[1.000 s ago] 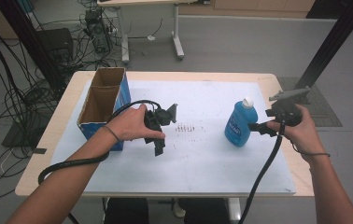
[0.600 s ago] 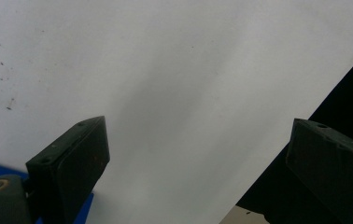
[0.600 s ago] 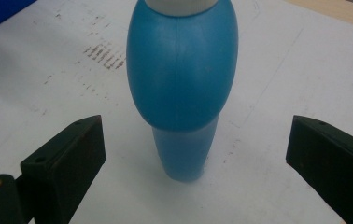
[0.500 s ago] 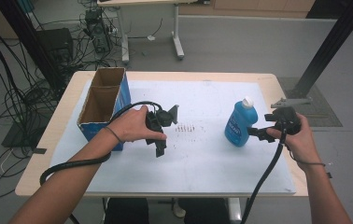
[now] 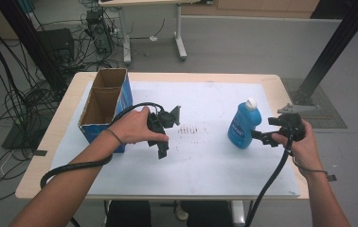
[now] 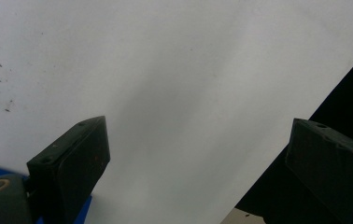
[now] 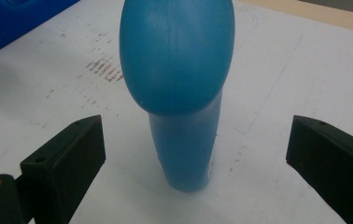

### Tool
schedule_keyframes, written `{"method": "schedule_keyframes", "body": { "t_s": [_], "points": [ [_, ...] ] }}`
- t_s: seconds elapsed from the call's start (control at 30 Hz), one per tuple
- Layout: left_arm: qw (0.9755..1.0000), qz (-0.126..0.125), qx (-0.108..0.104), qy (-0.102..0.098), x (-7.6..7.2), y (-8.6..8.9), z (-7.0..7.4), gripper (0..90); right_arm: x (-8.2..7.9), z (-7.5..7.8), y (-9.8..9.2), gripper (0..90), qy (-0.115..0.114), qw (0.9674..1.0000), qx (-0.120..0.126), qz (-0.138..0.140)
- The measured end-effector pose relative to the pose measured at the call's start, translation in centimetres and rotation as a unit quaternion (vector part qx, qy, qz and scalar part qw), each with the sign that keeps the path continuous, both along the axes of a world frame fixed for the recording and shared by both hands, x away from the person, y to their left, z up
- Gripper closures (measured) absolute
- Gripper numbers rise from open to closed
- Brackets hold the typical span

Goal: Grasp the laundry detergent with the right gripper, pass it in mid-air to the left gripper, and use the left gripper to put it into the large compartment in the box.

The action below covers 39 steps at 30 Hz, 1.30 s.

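A blue plastic bottle with a white cap stands upright on the white sheet at the table's right. My right gripper is just to its right, jaws open and pointing at it. In the right gripper view the bottle rises between the two spread jaws, untouched by either. An open cardboard box with blue sides stands at the table's left. My left gripper hangs beside the box, pointing down at the sheet, open and empty; its view looks onto bare white sheet between the jaws.
A white sheet covers most of the wooden table. Dark smudge marks lie at its middle. Cables and equipment crowd the floor at the left, and a black post stands past the right edge.
My right gripper has moved left and down toward the bottle, closing the gap to it. My left gripper has barely moved.
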<state>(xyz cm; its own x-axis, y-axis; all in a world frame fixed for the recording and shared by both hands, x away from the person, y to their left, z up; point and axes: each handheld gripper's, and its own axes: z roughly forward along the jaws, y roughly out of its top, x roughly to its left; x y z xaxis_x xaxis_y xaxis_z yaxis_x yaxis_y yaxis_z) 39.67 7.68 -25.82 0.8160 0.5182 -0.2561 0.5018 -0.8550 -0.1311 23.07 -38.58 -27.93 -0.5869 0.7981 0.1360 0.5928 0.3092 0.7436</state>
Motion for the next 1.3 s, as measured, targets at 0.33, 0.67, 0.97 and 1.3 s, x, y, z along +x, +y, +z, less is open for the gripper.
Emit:
{"method": "schedule_keyframes", "body": {
  "t_s": [0.33,0.67,0.97,1.3],
  "points": [
    [1.0,0.002,0.002,0.001,-0.1,0.1,-0.3,6.7,-0.4,-1.8,-0.5,4.3,-0.014,0.9997,0.019,-0.001],
    [1.0,0.003,0.004,0.002,-0.1,0.0,-0.4,6.7,-1.2,-3.4,-1.2,3.8,-0.028,0.9987,0.041,-0.003],
    [1.0,-0.001,0.004,0.001,-0.2,-0.3,-0.3,6.6,-1.8,-4.7,-1.7,2.5,-0.042,0.9972,0.061,-0.008],
    [1.0,0.004,0.001,-0.001,-0.4,-0.2,-0.3,6.6,-2.8,-6.9,-2.1,2.2,-0.081,0.9939,0.074,-0.005]
  ]
}}
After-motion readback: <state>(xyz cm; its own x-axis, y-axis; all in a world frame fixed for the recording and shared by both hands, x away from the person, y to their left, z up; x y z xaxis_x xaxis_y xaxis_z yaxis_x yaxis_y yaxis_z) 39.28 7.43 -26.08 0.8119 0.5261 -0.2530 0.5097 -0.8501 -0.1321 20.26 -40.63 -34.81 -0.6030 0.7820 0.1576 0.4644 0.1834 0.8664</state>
